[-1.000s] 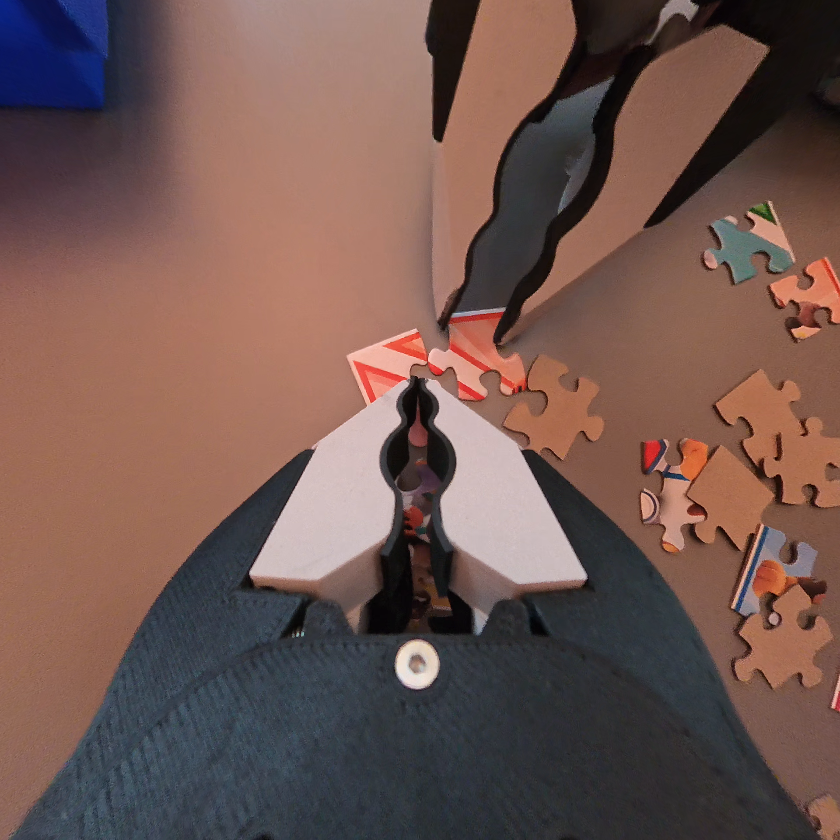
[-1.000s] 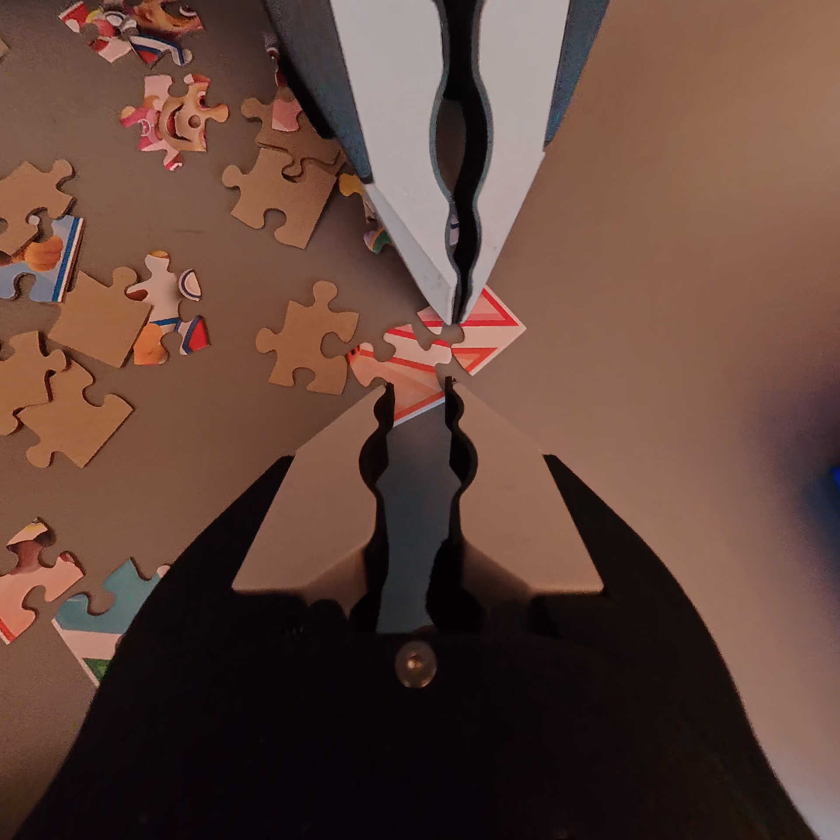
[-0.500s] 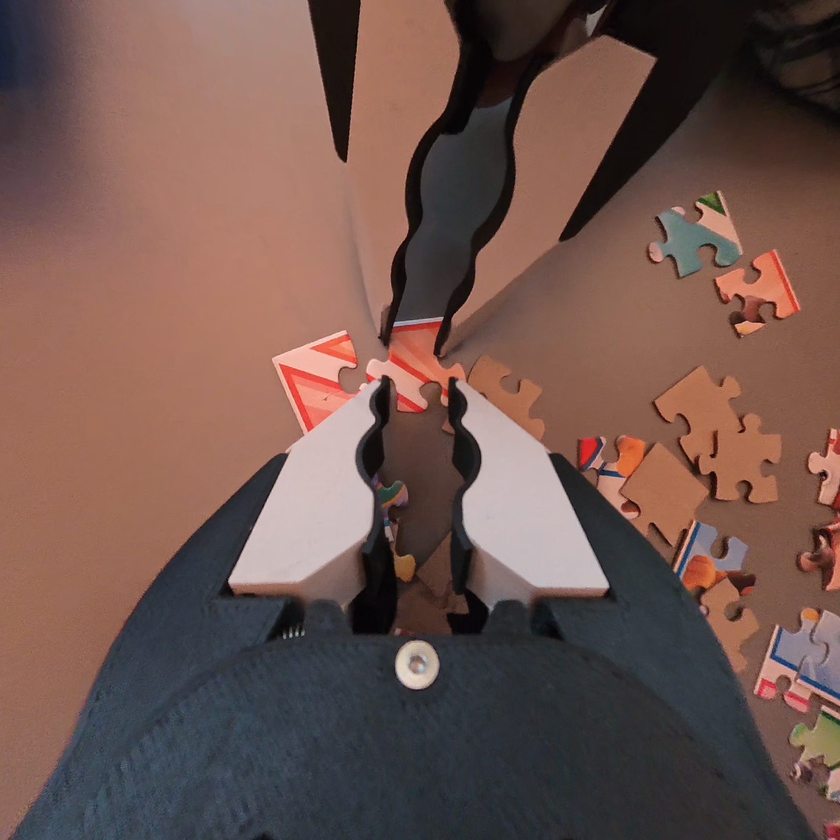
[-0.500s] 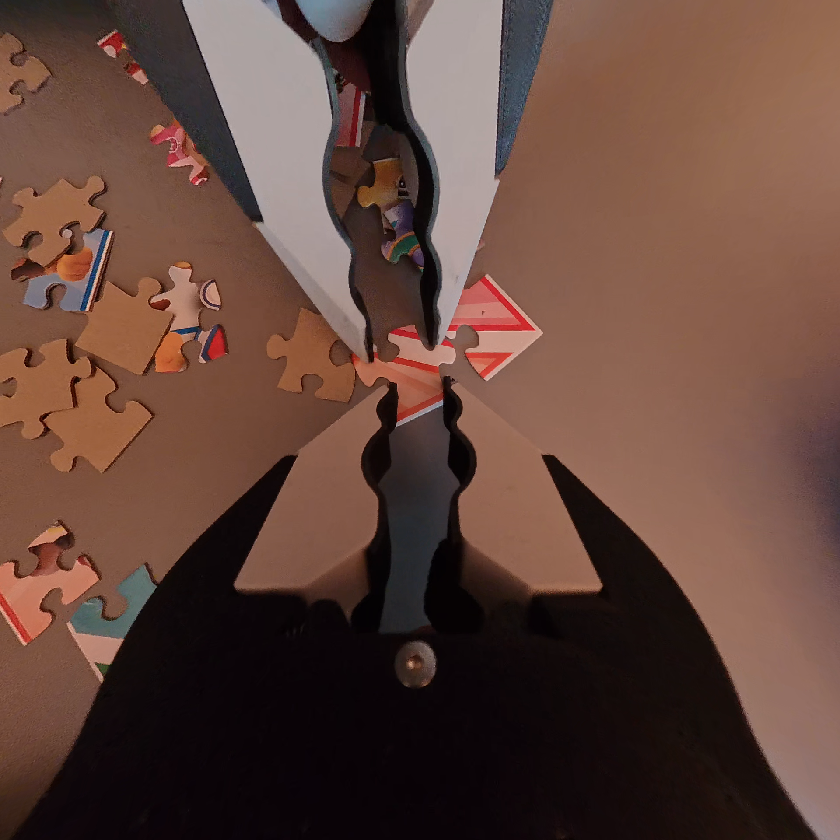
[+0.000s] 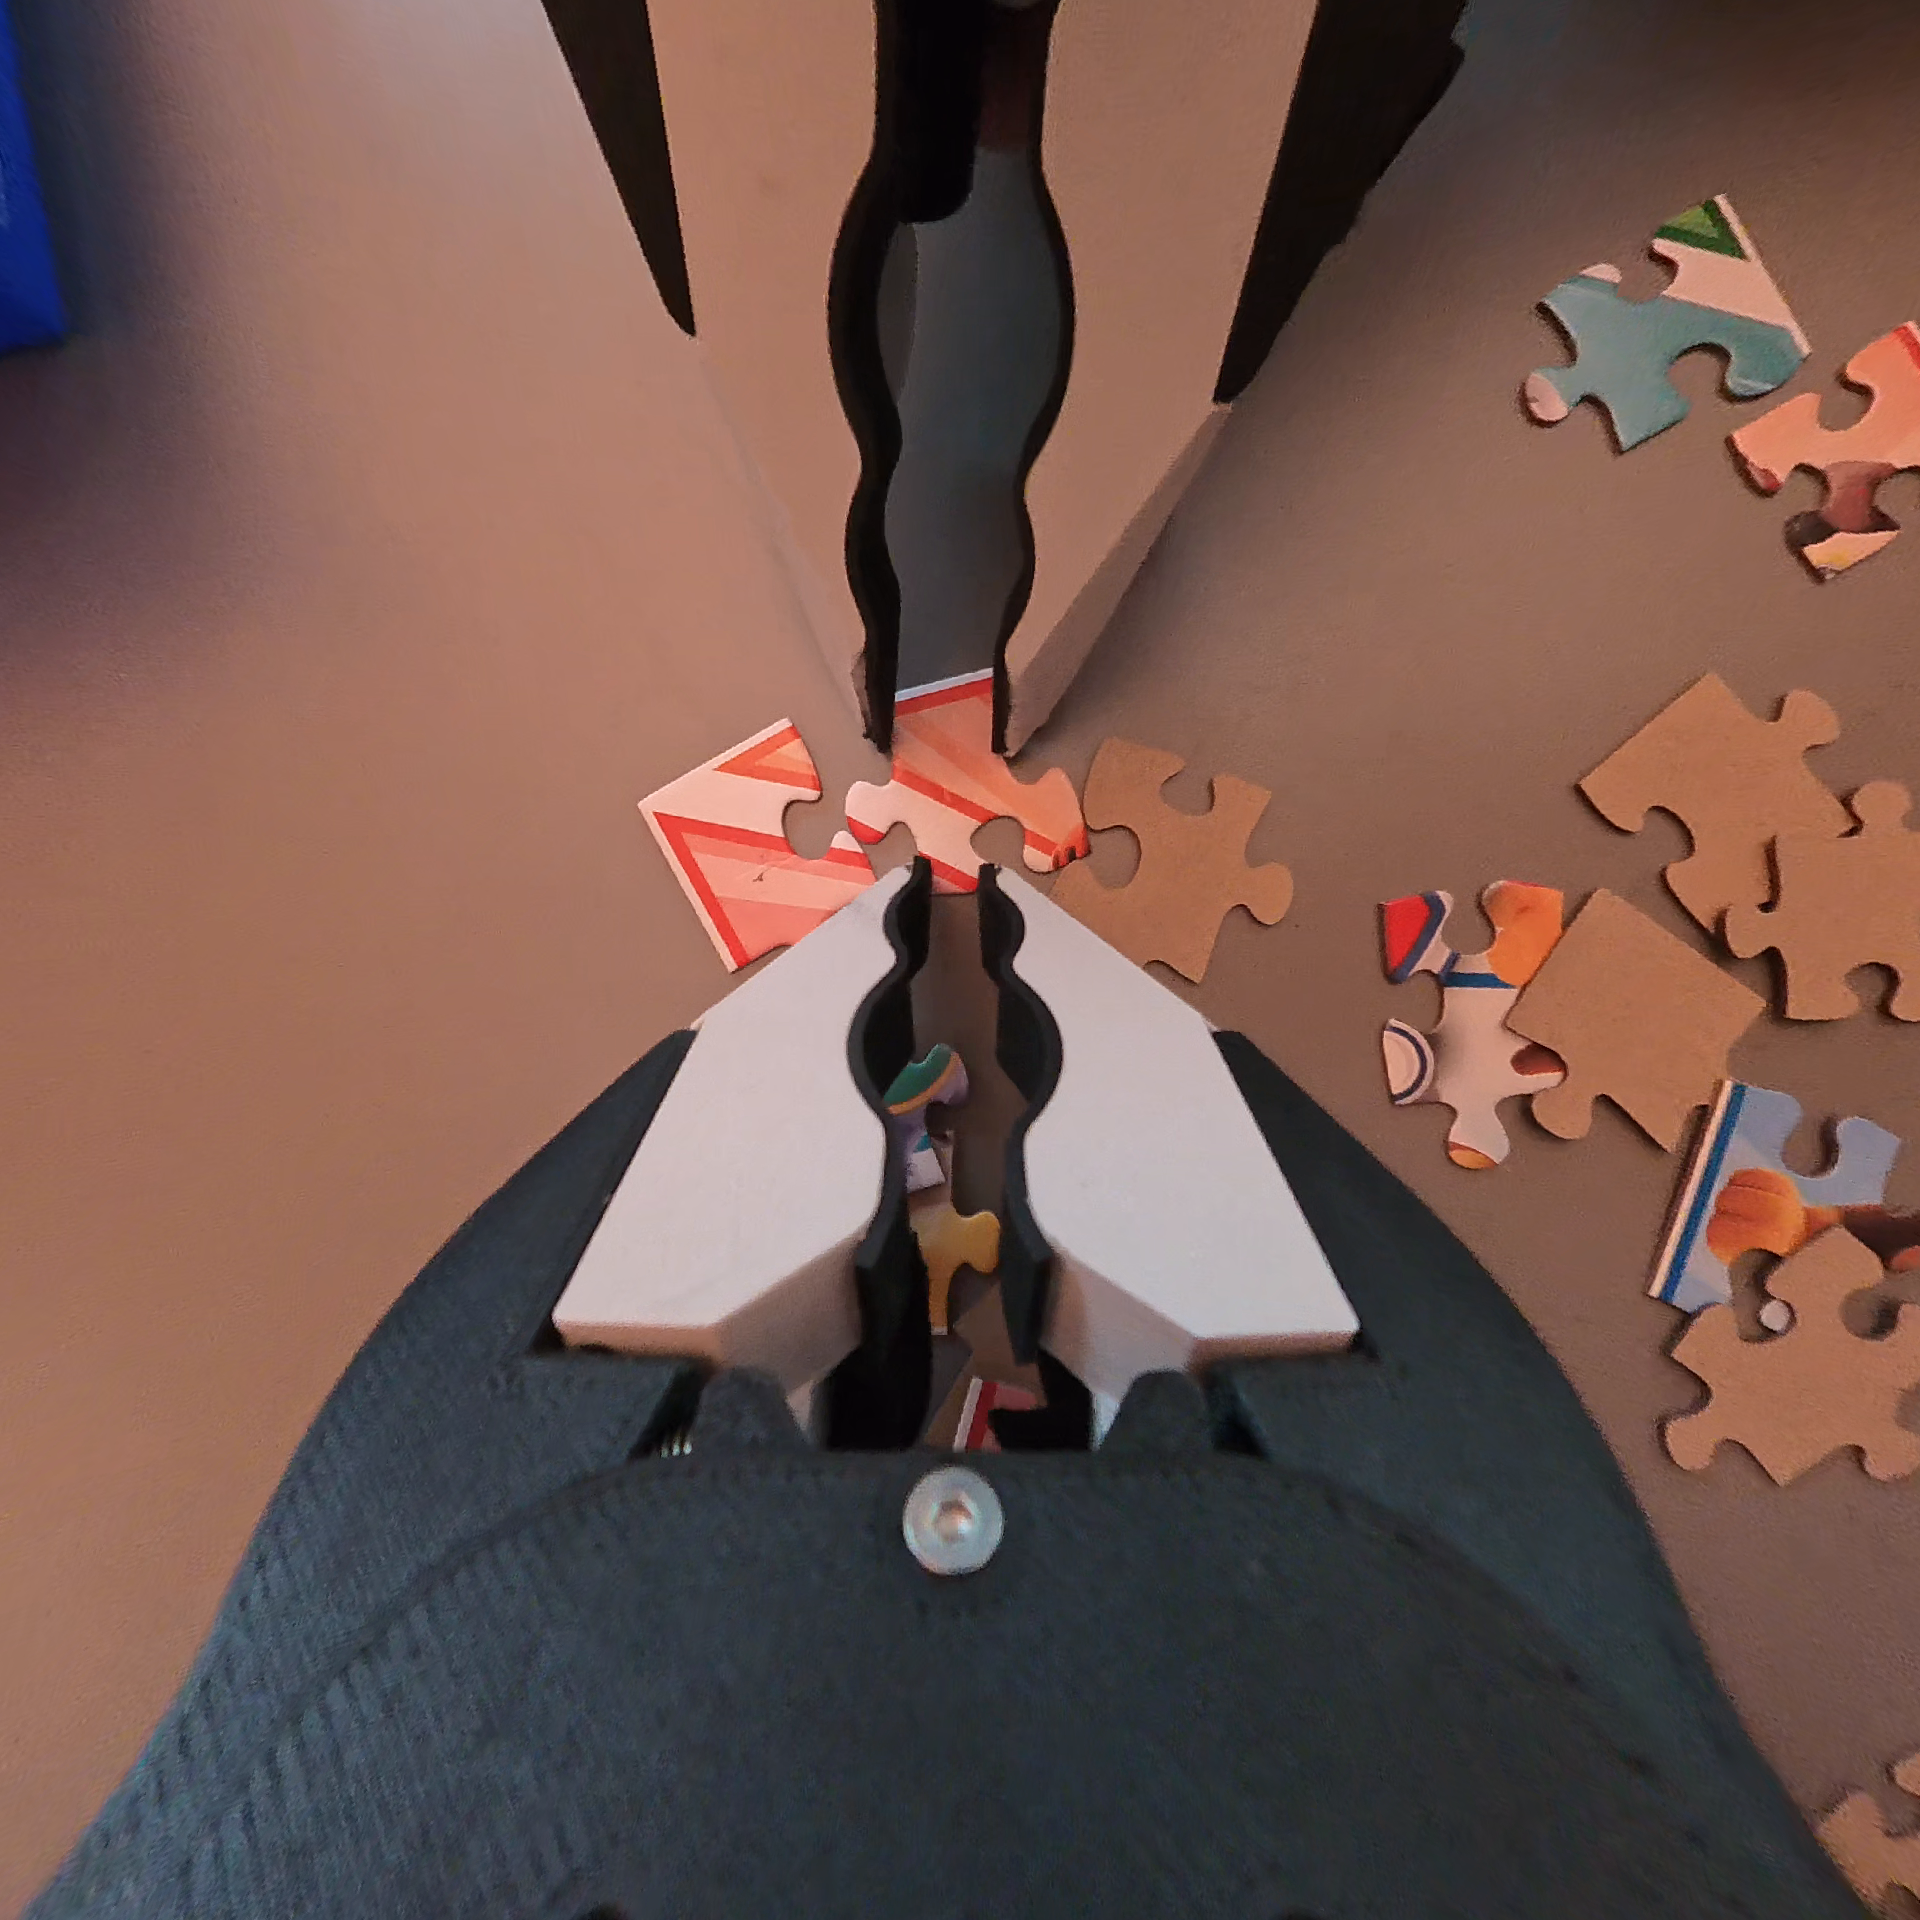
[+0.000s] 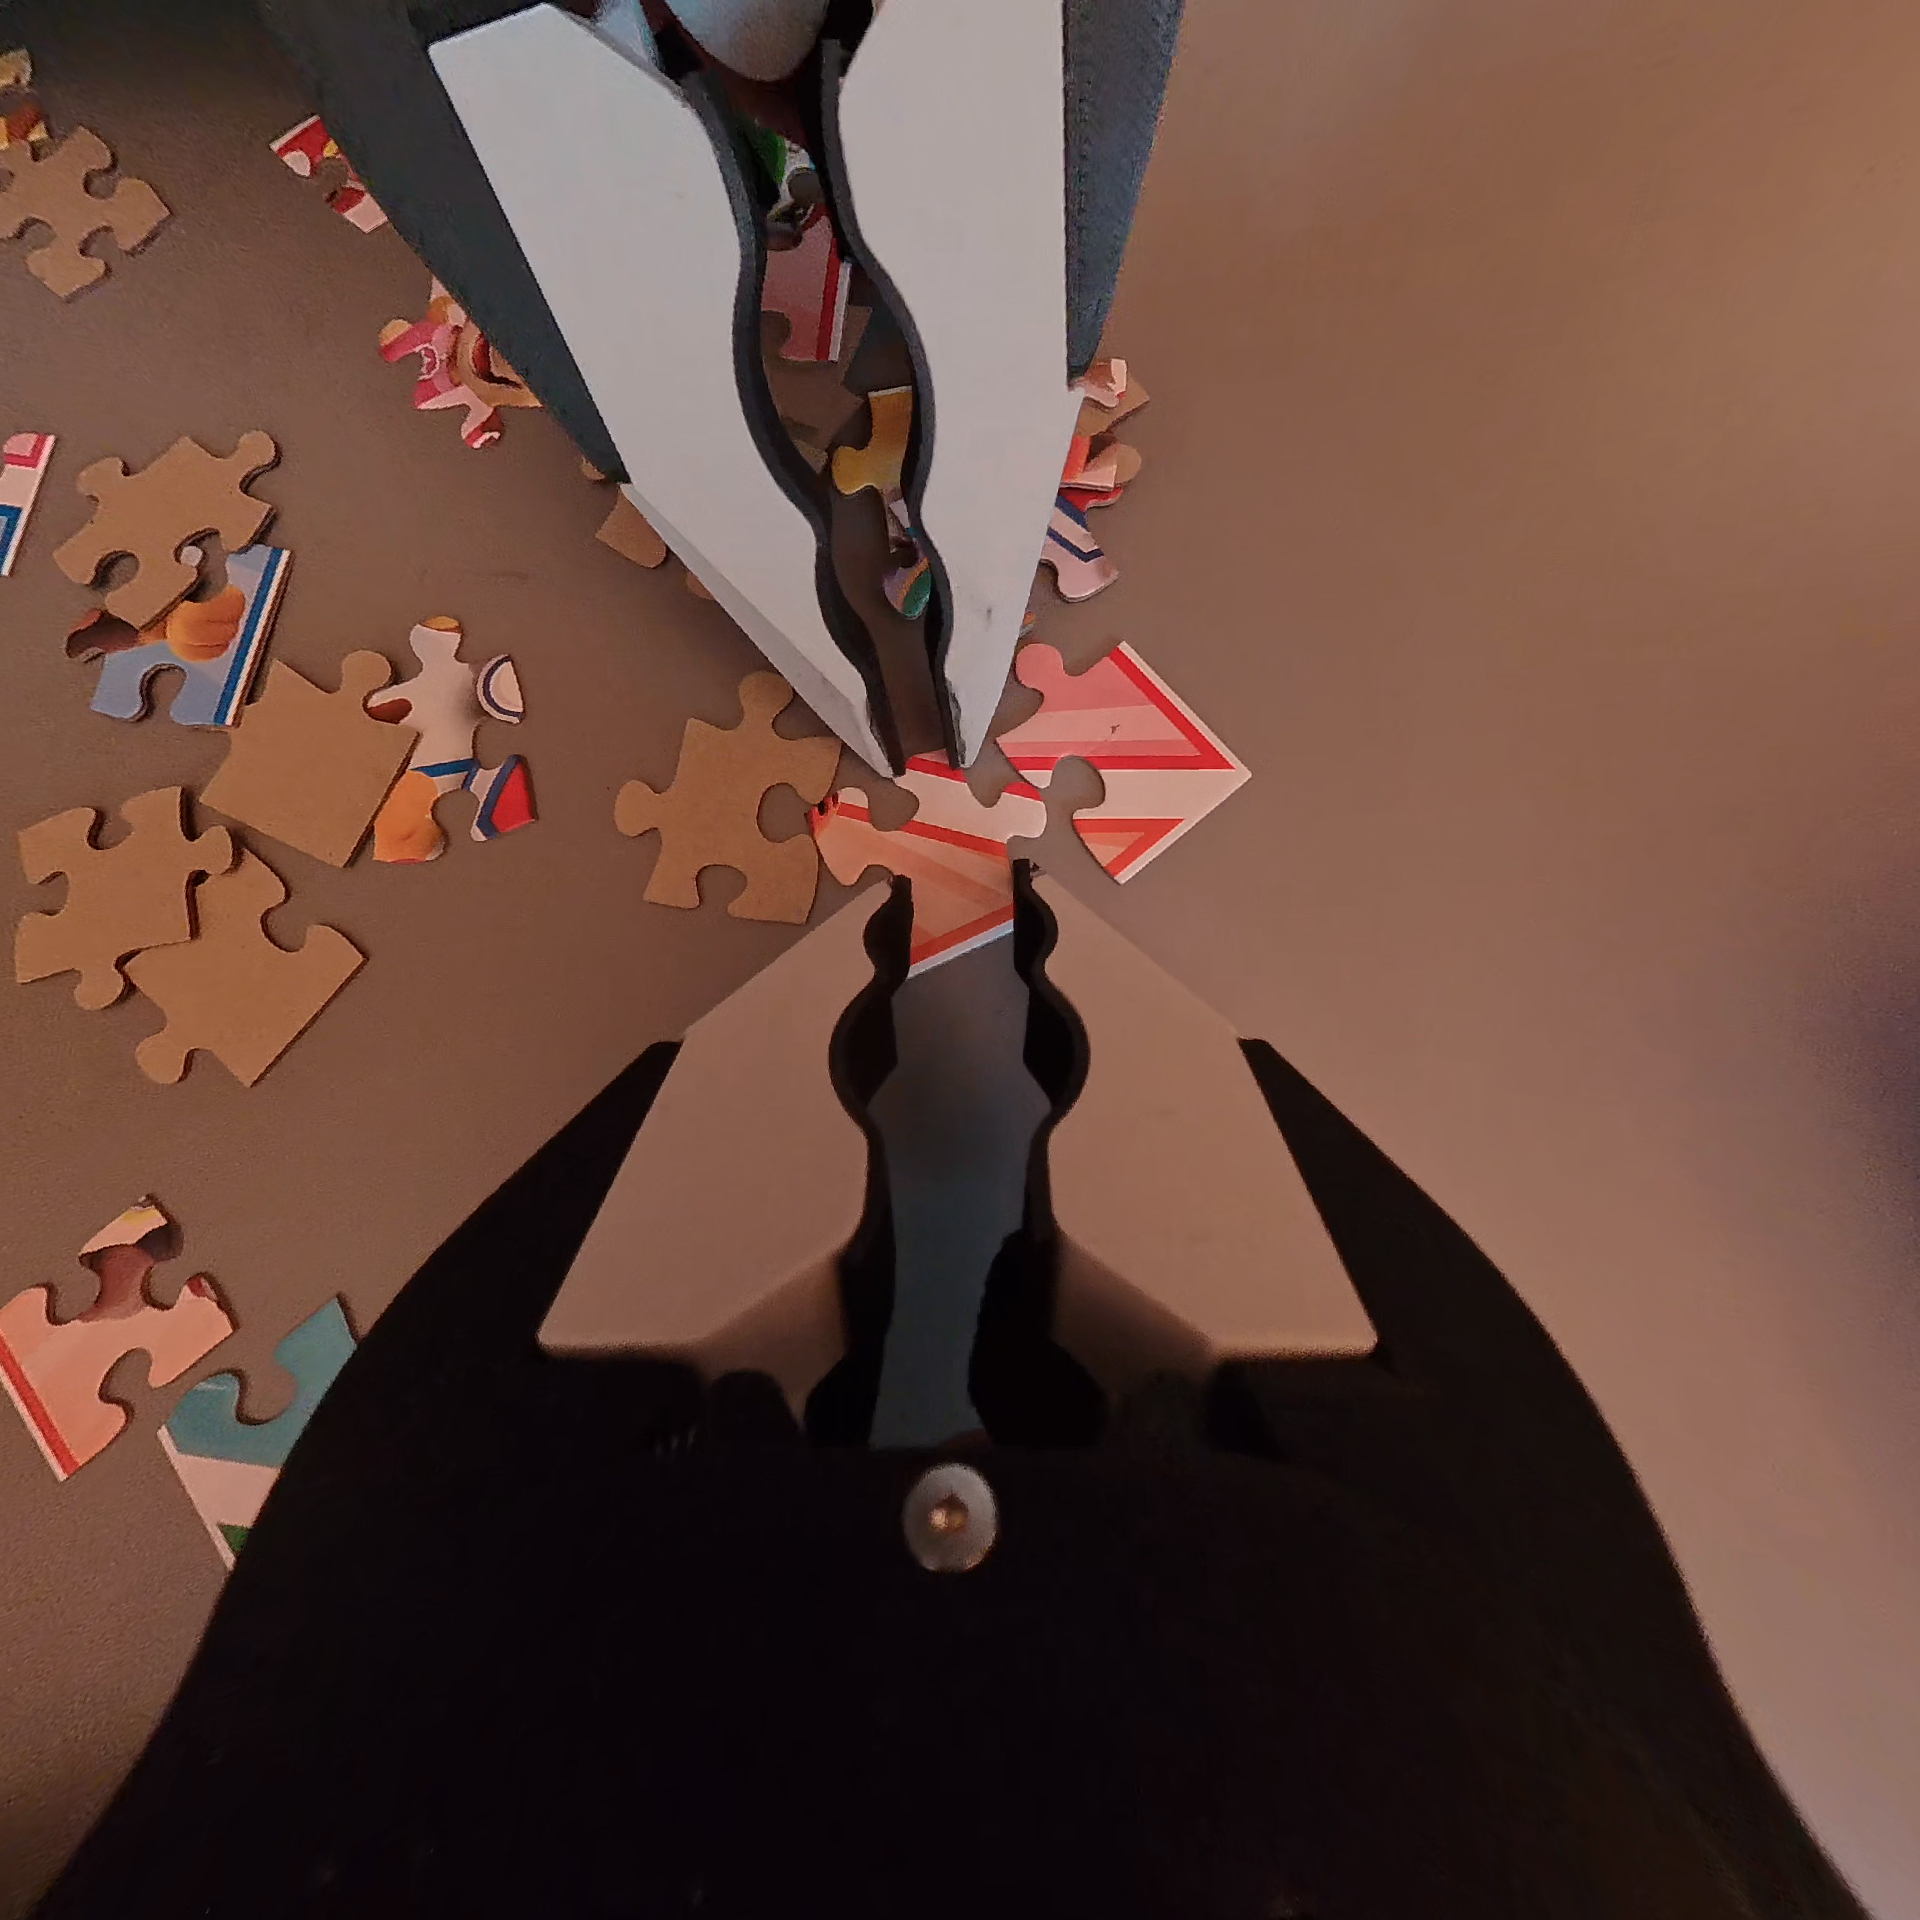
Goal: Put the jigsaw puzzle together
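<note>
A plain brown desk (image 5: 312,727) is strewn with loose puzzle pieces (image 5: 1725,800). A blue object (image 5: 21,208) is seen at its far edge. Both the left tool (image 5: 948,875) and right tool (image 6: 961,878) are parted, nothing gripped.

No legible text, labels or numbers anywhere.

Just ahead of the left claw (image 5: 948,878), whose fingers are showing pale grey with black wavy inner edges, two puzzle pieces (image 5: 940,800) are showing red, orange and white stripes. To its right, a flipped piece (image 5: 1184,857) is showing plain brown cardboard. Farther right, a teal piece (image 5: 1673,322) is carrying a green corner. The bench (image 5: 364,623) is looking brownish grey.
</note>
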The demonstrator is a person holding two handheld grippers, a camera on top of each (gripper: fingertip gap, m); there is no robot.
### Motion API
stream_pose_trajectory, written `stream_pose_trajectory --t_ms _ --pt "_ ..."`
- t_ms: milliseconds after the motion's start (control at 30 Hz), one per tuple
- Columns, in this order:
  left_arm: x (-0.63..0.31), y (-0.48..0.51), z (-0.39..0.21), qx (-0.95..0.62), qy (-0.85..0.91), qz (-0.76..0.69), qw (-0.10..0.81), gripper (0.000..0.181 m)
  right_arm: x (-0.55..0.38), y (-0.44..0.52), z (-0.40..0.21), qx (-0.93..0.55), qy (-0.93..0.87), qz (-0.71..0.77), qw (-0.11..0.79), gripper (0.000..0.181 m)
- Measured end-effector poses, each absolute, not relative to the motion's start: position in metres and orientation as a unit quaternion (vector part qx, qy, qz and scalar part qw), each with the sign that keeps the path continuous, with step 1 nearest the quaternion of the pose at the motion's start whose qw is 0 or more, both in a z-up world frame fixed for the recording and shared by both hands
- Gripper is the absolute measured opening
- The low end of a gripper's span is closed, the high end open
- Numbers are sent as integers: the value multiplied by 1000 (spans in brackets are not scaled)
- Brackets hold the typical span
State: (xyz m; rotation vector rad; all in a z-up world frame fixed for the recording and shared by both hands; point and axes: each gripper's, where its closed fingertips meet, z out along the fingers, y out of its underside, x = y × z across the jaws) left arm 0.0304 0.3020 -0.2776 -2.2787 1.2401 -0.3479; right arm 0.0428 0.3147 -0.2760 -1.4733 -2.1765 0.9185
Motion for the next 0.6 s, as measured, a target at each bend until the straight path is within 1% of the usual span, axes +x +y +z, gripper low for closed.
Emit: stream_pose_trajectory --t_ms 200,233,267,433,467,500,533,600 --pt "31 302 -277 -837 455 -110 283 8 42 314 -275 -519 -768 331 178 17" --pt "32 302 -277 -835 456 -110 287 0 42 312 -273 -516 -767 338 178 7" --pt "35 301 -277 -834 457 -115 289 0 41 308 -271 -509 -767 349 175 0" --pt "39 303 -277 -834 455 -115 289 0 45 315 -270 -515 -767 337 180 0" --pt "39 301 -276 -837 451 -123 285 0 47 318 -268 -519 -763 339 184 8" --pt "40 300 -275 -839 445 -133 283 6 49 322 -267 -524 -760 337 185 18" --pt "40 300 -274 -842 438 -137 285 10 53 324 -268 -529 -759 333 181 22" --pt "44 296 -275 -844 434 -145 278 18 59 326 -273 -533 -764 322 168 24"
